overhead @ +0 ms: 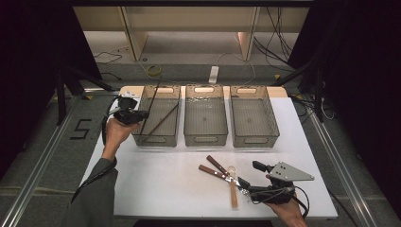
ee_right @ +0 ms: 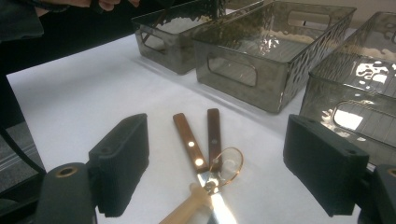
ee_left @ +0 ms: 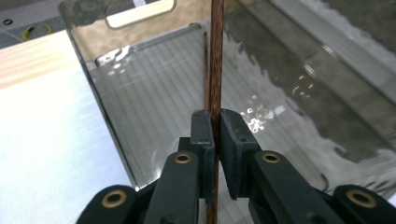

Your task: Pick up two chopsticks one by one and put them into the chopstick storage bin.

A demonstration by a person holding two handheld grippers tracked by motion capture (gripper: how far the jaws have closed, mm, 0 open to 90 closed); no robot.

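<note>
High view: white table (overhead: 156, 184) with 3 smoky clear bins in a row at the far side, cutlery pile near the front edge.
Left gripper (overhead: 138, 116): held in the left hand (overhead: 115, 134) at the left bin's (overhead: 163, 140) left wall, above the rim.
Left gripper state: jaws pressed tight on a dark brown chopstick (ee_left: 215, 60); in the left gripper view the stick runs straight up between the 2 pads.
Chopstick position: near upright, slightly tilted, top end rising past the bin's far rim in the high view; lower end inside the left bin, can't tell if it touches the floor.
Second chopstick (overhead: 163, 120): lies slanted inside the left bin, apart from the held one.
Middle bin (overhead: 205, 140): just beside the left bin.
Right bin (overhead: 255, 140): just beside the middle bin.
Right gripper (overhead: 246, 185): low over the table at front right, right hand (overhead: 288, 213) at the bottom edge.
Right gripper state: jaws spread wide, nothing between the pads; right gripper view shows both pads either side of the cutlery, not touching it.
Knives (ee_right: 201, 137): 2 with brown riveted handles, lying side by side on the table, handles toward the bins.
Spoon (ee_right: 224, 165): clear bowl, pale wooden handle, lying across the knives' blades.
</note>
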